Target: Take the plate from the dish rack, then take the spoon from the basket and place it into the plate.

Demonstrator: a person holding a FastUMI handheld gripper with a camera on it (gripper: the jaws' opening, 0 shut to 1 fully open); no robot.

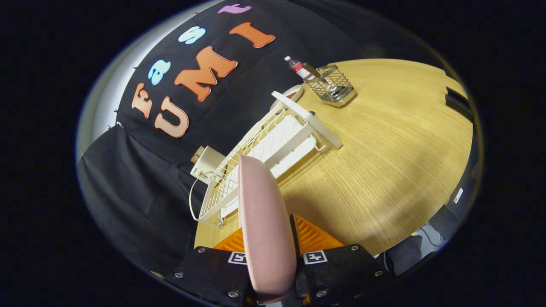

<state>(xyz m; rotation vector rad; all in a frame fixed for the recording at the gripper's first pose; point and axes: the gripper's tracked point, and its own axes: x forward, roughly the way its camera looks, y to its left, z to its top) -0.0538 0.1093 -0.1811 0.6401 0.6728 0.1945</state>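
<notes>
the gripper (268, 249) is clenched on the pink plate (262, 221), held edge-on between its fingers above the desk (384, 170). the spoon (316, 73) stands in the basket (332, 85) at about one o'clock, beyond the dish rack (273, 145), handle leaning toward eleven.

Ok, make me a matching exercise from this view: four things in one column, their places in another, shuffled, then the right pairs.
Things
1. pink plate
2. spoon
3. wire basket
4. dish rack

Places
A. on the wooden table, beyond the rack's far end
B. standing on edge between the fingers of the claw
C. along the table's edge by the black cloth, ahead of the claw
D. standing in the basket, handle sticking out

Pairs: 1-B, 2-D, 3-A, 4-C
</notes>
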